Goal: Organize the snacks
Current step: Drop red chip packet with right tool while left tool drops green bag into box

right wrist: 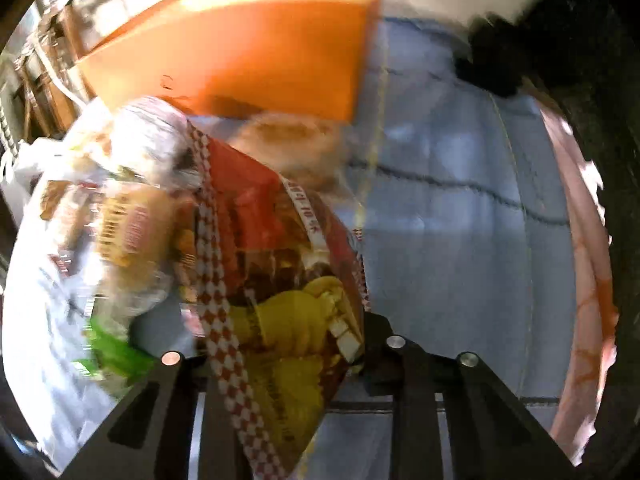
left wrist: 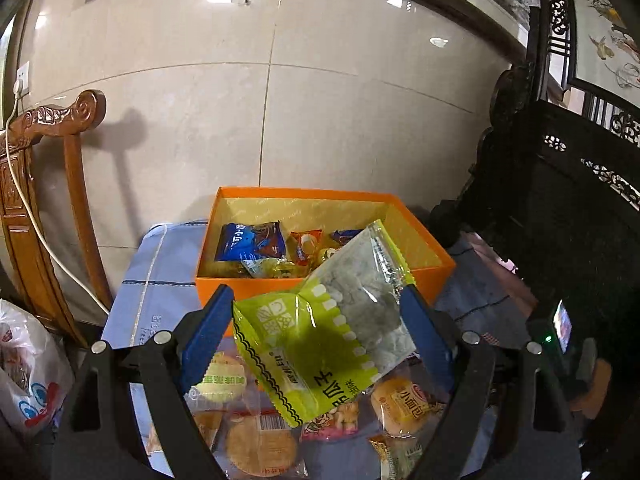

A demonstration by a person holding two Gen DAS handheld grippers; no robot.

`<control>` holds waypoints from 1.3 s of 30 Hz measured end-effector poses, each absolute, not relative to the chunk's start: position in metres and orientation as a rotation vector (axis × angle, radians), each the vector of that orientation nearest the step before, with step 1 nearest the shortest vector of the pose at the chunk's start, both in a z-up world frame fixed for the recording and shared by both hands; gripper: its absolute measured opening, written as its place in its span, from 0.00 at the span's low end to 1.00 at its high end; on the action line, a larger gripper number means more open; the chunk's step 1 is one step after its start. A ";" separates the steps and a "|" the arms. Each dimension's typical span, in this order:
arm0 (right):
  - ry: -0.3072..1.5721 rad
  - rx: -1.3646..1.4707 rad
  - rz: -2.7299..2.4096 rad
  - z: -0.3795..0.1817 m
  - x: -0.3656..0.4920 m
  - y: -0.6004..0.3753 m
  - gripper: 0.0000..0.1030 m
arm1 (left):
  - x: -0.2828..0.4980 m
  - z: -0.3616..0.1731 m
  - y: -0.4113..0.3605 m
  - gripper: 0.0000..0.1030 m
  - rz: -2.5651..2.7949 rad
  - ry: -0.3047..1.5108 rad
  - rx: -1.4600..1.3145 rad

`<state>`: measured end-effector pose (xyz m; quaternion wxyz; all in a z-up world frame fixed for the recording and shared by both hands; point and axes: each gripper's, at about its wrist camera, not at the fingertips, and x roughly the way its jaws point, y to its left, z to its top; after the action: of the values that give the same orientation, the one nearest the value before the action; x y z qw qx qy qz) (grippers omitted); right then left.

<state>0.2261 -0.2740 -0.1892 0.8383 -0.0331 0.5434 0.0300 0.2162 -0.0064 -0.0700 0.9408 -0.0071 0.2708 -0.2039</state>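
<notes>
— Where are you in the sorting?

— Midway, I judge. The table (left wrist: 168, 264), under its blue cloth, carries the orange box (left wrist: 320, 280) at its far edge, against the tiled wall. A few packets already lie in the box (a blue one by its left wall, a red-orange one beside it). Loose snacks (left wrist: 256, 444), small breads and round cakes, lie in a heap on the cloth at the near edge.

— And your claws?

— My left gripper (left wrist: 316, 308) has its blue fingers spread wide, with the green packet (left wrist: 320, 336) lying slantwise between them. It looks held up over the heap, just short of the box's near wall, but I cannot tell how firmly it is gripped. My right gripper (right wrist: 280, 344) has a red-and-yellow packet (right wrist: 280, 300) across its mouth; that view is blurred, so whether it is clamped I cannot tell.

— Next?

— Carry the green packet forward over the near wall and release it inside, clear of the packets already there.
</notes>
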 end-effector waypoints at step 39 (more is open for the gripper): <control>0.936 0.008 0.188 -0.066 0.268 -0.219 0.80 | 0.264 -0.089 0.023 0.96 -0.296 0.631 0.098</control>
<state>0.2678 -0.2191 -0.0662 0.8882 0.0038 0.4505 0.0904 0.2636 0.0226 -0.0892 0.9386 0.0481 0.3093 -0.1450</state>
